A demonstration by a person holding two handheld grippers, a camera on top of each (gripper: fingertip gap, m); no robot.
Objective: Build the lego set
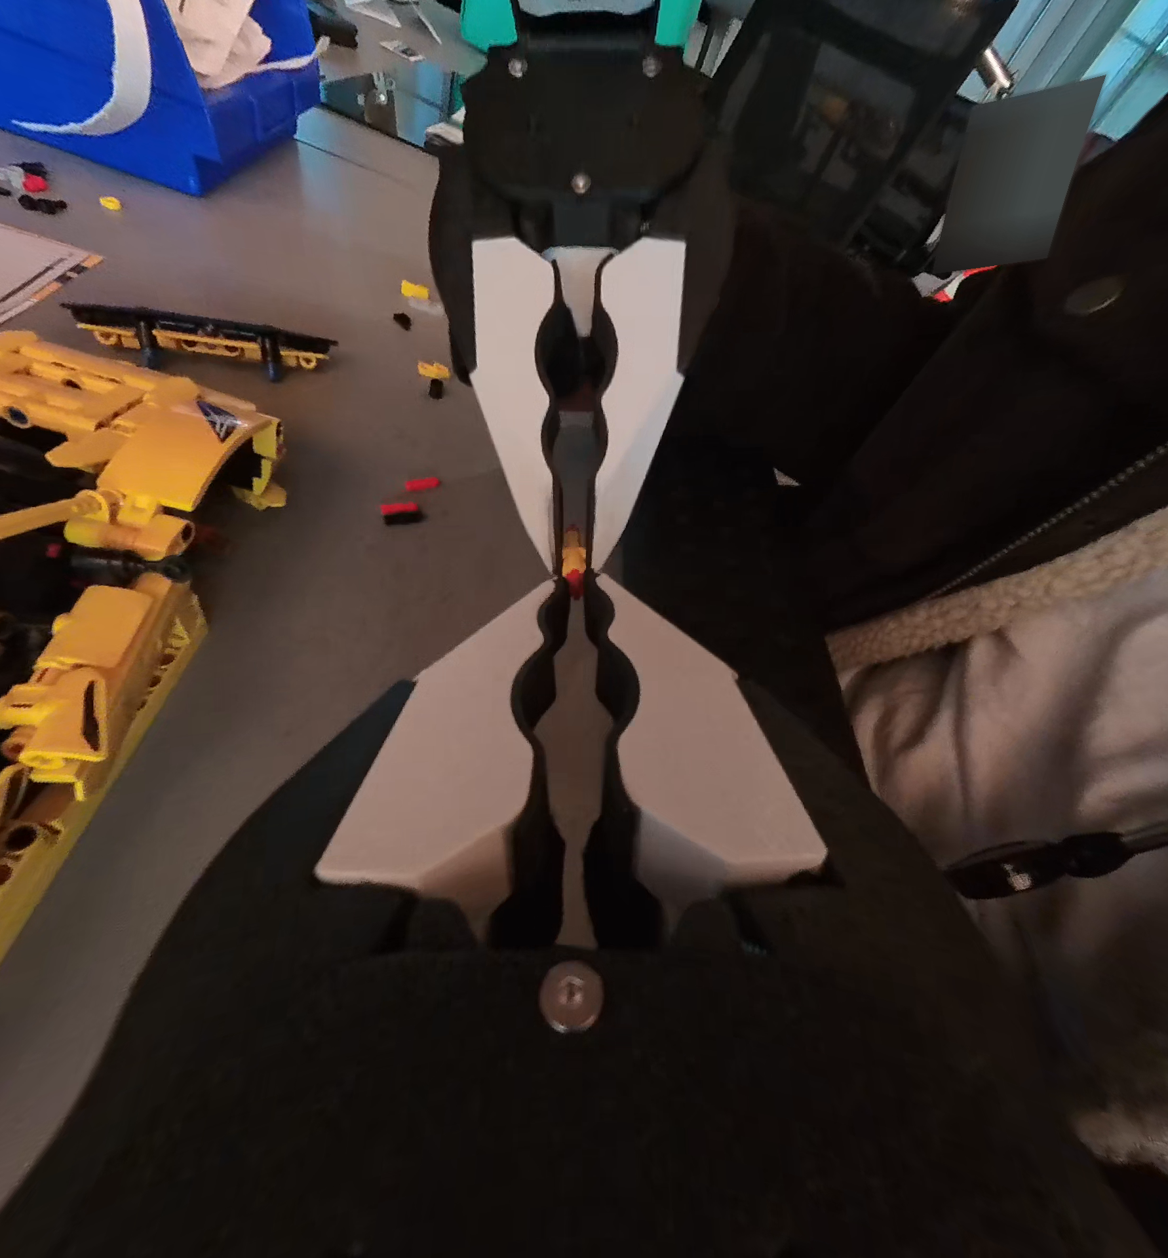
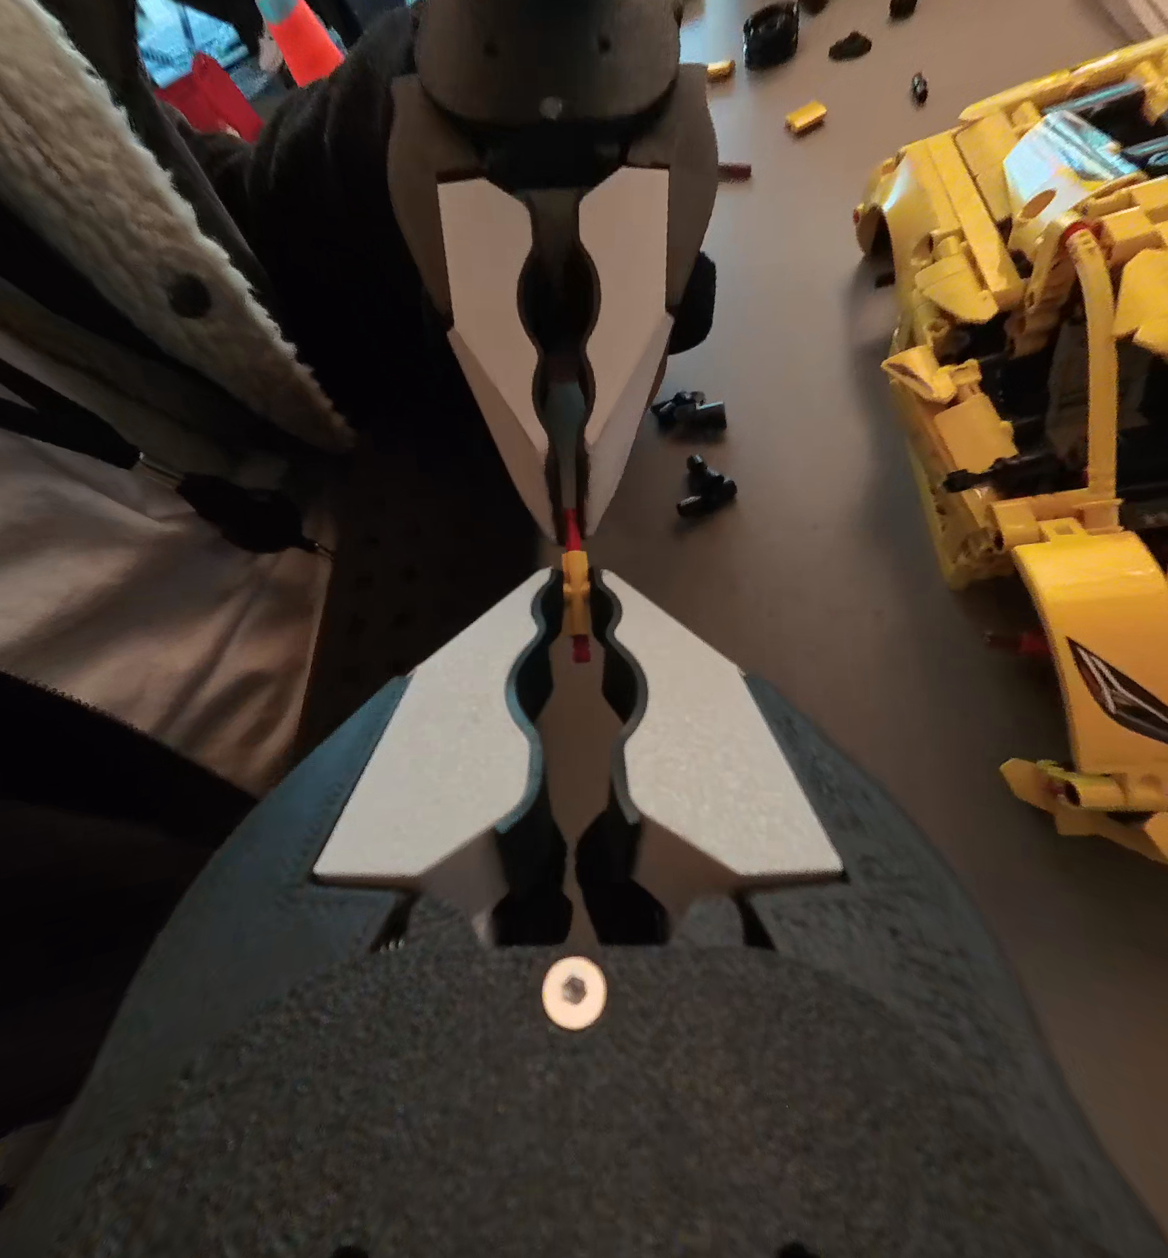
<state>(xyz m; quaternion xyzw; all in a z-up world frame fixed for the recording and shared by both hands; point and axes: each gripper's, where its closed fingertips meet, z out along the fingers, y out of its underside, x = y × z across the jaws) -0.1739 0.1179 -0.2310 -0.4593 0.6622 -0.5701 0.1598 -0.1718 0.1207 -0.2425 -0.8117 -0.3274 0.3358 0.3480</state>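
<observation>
From my left wrist camera, my left gripper (image 1: 573,589) meets my right gripper (image 1: 573,544) tip to tip above the grey table (image 1: 336,613), and both have narrowed onto one small assembly: a red axle (image 1: 575,584) pushed through a yellow connector (image 1: 573,555). My left fingers are nearly closed and pinch the red end; the yellow part sits up inside the tips of the other pair. To the left lies the yellow lego car (image 1: 91,544), part built, with a black and yellow strip (image 1: 200,337) beyond it, loose red and black pins (image 1: 404,507) nearer me, and a blue bin (image 1: 138,88) at the back. A jacket with a fleece lining (image 1: 976,613) fills the right side. From my right wrist camera, my right gripper (image 2: 576,592) is drawn in close around the yellow connector (image 2: 576,589), the red axle (image 2: 578,647) poking out behind it and also ahead into the left gripper (image 2: 571,531), which is clamped on that far end. The car (image 2: 1071,422) sits to the right on the table (image 2: 806,544), with black pins (image 2: 700,487) between.
</observation>
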